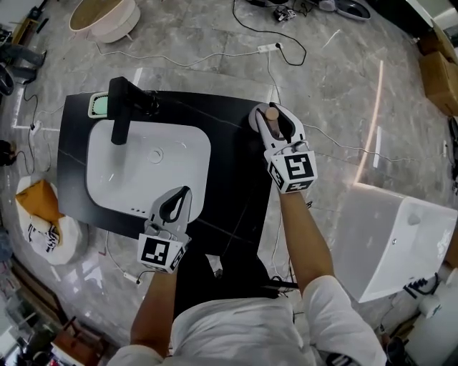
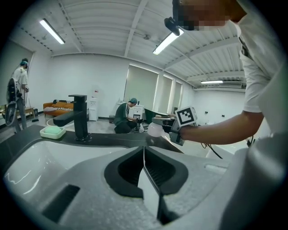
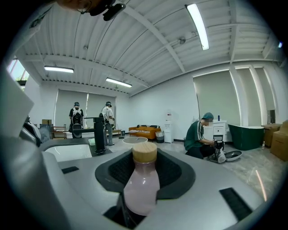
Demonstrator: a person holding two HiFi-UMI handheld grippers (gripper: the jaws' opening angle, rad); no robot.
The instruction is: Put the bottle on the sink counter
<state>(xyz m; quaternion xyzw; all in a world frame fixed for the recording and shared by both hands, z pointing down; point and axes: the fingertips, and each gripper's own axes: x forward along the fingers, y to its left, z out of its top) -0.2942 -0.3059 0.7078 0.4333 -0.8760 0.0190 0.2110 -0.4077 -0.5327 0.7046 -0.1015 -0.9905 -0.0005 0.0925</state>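
Note:
A pale pink bottle [image 3: 140, 186] with a round wooden cap [image 1: 272, 113] stands upright between the jaws of my right gripper [image 1: 273, 121], which is shut on it. It is held over the right end of the black sink counter [image 1: 229, 168]; whether its base touches the counter I cannot tell. From the left gripper view the bottle [image 2: 155, 129] shows at the counter's far end. My left gripper [image 1: 179, 201] hovers at the front edge of the white basin [image 1: 136, 182], jaws pressed together and holding nothing.
A black faucet [image 1: 122, 107] and a green soap dish [image 1: 98, 106] stand at the counter's back left. On the floor lie cables, a white tub [image 1: 393, 236] at the right, a round basket [image 1: 104, 16] and a bag [image 1: 43, 218]. People stand and crouch in the room.

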